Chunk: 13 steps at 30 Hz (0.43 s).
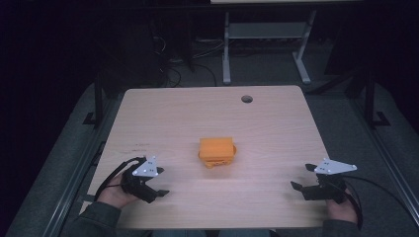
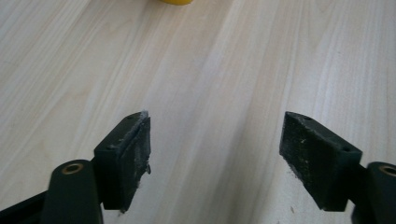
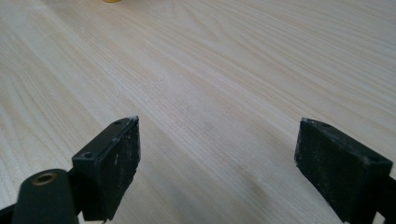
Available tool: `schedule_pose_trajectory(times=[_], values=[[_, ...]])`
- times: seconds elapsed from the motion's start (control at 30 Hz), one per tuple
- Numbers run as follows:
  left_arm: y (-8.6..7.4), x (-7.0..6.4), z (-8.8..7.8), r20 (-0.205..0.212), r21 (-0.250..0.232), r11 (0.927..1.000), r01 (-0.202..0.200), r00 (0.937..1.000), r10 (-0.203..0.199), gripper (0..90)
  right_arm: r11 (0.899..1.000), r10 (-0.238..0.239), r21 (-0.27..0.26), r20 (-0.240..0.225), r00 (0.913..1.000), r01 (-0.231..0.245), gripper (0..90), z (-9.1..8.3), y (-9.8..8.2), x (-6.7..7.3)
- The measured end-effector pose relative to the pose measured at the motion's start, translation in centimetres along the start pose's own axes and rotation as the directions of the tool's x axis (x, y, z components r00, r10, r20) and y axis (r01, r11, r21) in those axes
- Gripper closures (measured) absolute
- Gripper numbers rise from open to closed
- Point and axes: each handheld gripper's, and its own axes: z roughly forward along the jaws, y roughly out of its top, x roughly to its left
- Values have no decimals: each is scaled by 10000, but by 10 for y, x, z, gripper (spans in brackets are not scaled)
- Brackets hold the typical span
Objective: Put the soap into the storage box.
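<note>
Two tongs gaping, empty | orange block (image 1: 216, 151) mid-worktop (image 1: 276, 123), long axis left-right | left tongs (image 1: 159, 181) nearer than right tongs (image 1: 302, 177)

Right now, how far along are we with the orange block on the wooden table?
Nothing looks done yet: the orange rectangular block sits untouched mid-table. Nothing is in hand; the left gripper and right gripper rest open near the front edge, jaws empty. Approaching and grasping remain.

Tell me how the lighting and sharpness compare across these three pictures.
High view: dim, dark surroundings, the table lit, the orange block slightly soft. Left gripper view: bright and even, wood grain sharp, claw pads a little blurred. Right gripper view: similarly bright, no glare.
</note>
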Motion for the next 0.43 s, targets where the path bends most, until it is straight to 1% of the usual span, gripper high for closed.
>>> schedule_pose_trajectory(times=[0.07, 0.1, 0.13, 0.2, 0.23, 0.3, 0.37, 0.43], values=[[-2, -1, 0, 30, -58, 10000, 47, 10000, -47, 232, 10000, -55, 10, -50, 10000, 55, 137, 0, 0, 0], [-6, -4, 1, -201, -110, 9999, 106, 9997, -108, 228, 10000, -40, 10, -84, 10000, 40, 137, 1, 0, 0], [-8, -5, 2, -208, -149, 9998, 144, 9997, -147, 216, 10000, -56, 53, -89, 9999, 56, 137, 1, 0, 1], [-11, -6, 2, -181, -88, 9998, 188, 9997, -190, 220, 10000, -44, 74, -125, 9999, 45, 137, 1, 0, 1], [-14, -7, 3, -258, -29, 9998, 189, 9995, -190, 220, 9999, -97, 111, -153, 9998, 99, 137, 2, 1, 1], [-17, -9, 5, -273, -19, 9991, 414, 9988, -414, 197, 9998, -154, 157, -220, 9996, 157, 137, 3, 1, 2], [-18, -9, 6, -290, 30, 9988, 489, 9984, -488, 178, 9997, -217, 135, -261, 9994, 221, 137, 3, 2, 3], [-17, -10, 6, -369, 5, 9989, 472, 9982, -471, 166, 9996, -228, 174, -312, 9993, 233, 137, 3, 2, 3]])
